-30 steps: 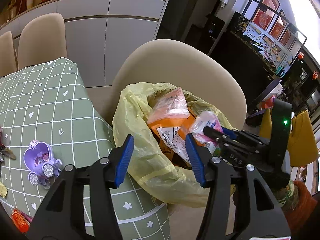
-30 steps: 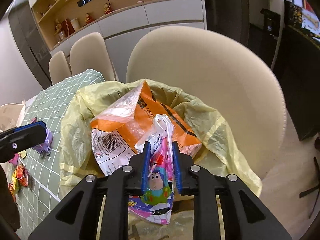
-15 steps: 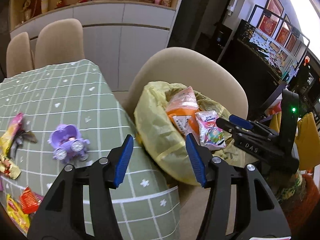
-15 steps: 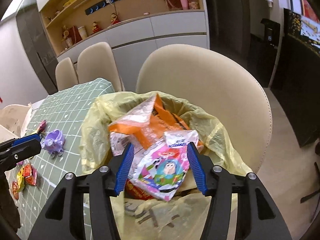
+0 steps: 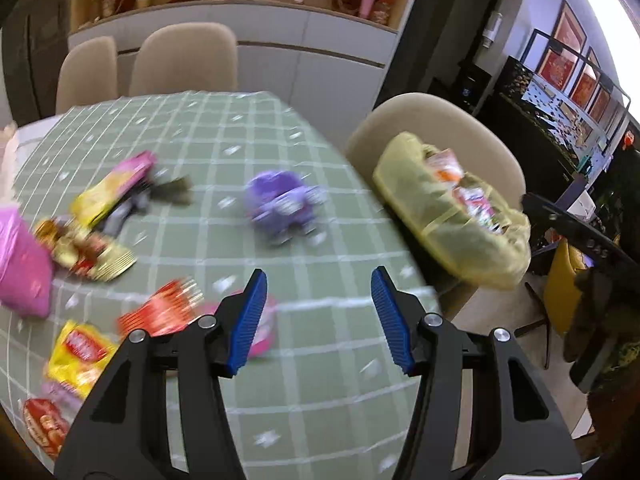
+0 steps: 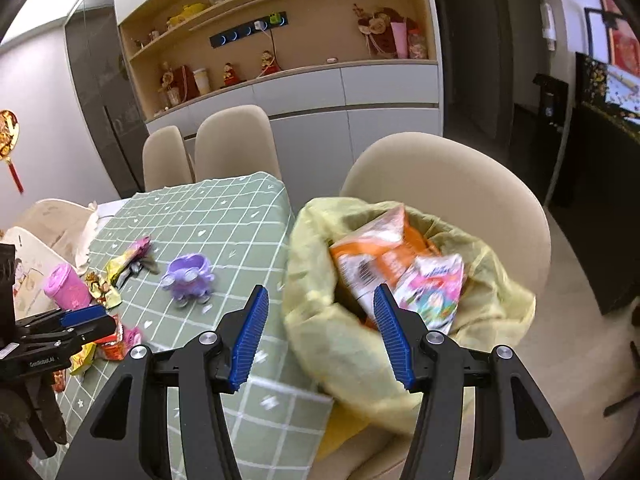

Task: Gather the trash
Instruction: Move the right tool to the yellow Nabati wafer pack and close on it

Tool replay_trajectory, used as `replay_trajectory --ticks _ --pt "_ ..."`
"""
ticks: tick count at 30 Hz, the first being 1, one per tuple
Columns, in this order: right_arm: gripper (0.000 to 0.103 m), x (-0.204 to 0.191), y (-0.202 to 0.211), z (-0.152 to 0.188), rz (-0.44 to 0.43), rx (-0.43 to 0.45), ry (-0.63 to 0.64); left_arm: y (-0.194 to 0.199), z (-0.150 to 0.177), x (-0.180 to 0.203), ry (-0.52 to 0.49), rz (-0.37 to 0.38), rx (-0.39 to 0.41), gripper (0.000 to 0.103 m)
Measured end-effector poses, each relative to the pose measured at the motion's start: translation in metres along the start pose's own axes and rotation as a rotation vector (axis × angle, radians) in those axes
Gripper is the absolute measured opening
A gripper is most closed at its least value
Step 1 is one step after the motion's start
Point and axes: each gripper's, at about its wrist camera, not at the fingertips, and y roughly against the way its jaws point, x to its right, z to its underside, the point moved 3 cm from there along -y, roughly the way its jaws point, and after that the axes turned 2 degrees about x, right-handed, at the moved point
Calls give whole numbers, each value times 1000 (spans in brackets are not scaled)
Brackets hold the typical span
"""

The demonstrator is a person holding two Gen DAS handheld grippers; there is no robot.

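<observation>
A yellow trash bag (image 6: 384, 328) sits on a beige chair (image 6: 460, 176) beside the green checked table (image 6: 224, 216). An orange packet (image 6: 384, 252) and a pink cartoon wrapper (image 6: 434, 288) lie in the bag. My right gripper (image 6: 320, 332) is open and empty above the bag's near rim. My left gripper (image 5: 320, 316) is open and empty above the table (image 5: 224, 132), with the bag (image 5: 452, 216) to its right. Several wrappers lie on the table: red (image 5: 164, 312), yellow (image 5: 80, 352), pink-yellow (image 5: 116, 184) and gold (image 5: 80, 252). The view is blurred.
A purple toy carriage (image 5: 284, 204) stands mid-table, also in the right wrist view (image 6: 188, 276). A pink cup (image 6: 66, 286) stands at the table's left. Two more beige chairs (image 6: 232, 140) stand at the far side, in front of white cabinets (image 6: 344, 92).
My right gripper opened and let the pink cartoon wrapper drop into the bag, then drew back. My left gripper swung left from the bag to over the table's wrappers.
</observation>
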Motion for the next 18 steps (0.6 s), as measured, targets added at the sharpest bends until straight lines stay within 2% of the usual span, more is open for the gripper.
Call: replay_trajectory --ticks 9,12,18 --pt "52 -75 3 50 140 -32 -27 31 36 -113 53 -4 -27 52" --pt "52 -101 -4 67 147 -60 -48 34 43 -137 45 3 -46 52" --pt "52 -161 -30 90 91 -115 -22 40 47 -175 27 14 -65 52"
